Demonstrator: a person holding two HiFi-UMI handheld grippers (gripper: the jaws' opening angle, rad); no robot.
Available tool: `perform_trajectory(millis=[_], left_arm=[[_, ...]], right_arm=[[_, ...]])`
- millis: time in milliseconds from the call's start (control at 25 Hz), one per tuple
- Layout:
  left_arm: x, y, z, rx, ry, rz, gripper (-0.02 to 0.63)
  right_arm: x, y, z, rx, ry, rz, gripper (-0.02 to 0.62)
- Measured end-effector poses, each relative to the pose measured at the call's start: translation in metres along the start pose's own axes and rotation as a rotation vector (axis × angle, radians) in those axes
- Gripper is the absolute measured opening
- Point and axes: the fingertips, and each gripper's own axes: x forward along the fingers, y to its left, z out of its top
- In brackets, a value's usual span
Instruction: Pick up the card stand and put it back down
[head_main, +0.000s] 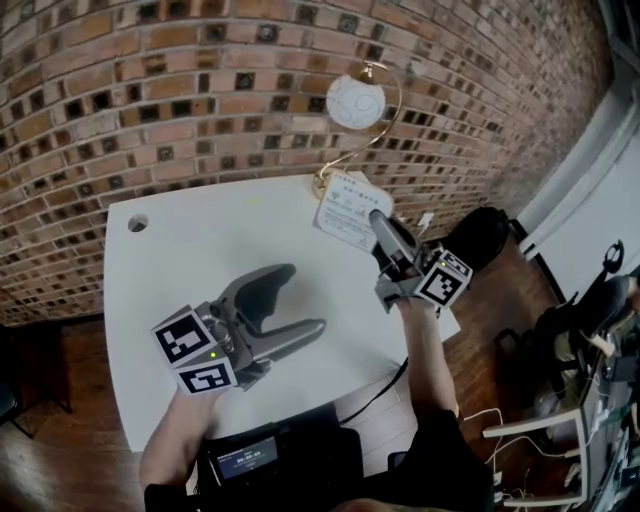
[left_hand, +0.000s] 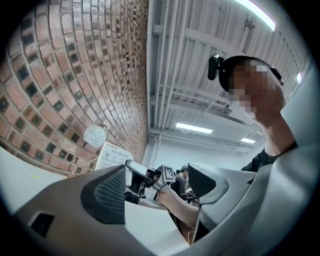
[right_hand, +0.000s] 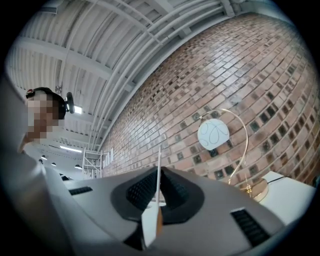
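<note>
The card stand (head_main: 348, 212) is a white printed card at the far side of the white table (head_main: 190, 260), close to a lamp base. My right gripper (head_main: 383, 228) is shut on its right edge. In the right gripper view the card (right_hand: 150, 220) stands edge-on, pinched between the two pads of that gripper (right_hand: 159, 187). Whether the stand touches the table I cannot tell. My left gripper (head_main: 300, 300) hovers open over the table's middle, holding nothing. In the left gripper view its jaws (left_hand: 157, 190) are spread wide, with the card stand (left_hand: 114, 156) visible beyond them.
A gold arc lamp with a white globe (head_main: 355, 100) stands against the brick wall, its base (head_main: 322, 182) just left of the card. A black bag (head_main: 480, 235) sits off the table's right side. A device with a screen (head_main: 245, 458) and a cable (head_main: 375, 390) lie at the near edge.
</note>
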Motion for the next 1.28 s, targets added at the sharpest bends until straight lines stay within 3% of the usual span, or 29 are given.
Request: perform_trajectory(millis=[800, 1280], left_arm=[[-0.009, 0.068, -0.016, -0.045, -0.05, 0.148, 0.379], [-0.016, 0.095, -0.03, -0.076, -0.057, 0.215, 0.379]], right_arm=[[0.064, -0.055, -0.03, 0.053, 0.062, 0.096, 0.029], [0.098, -0.073, -0.049, 0.013, 0.115, 0.131, 0.029]])
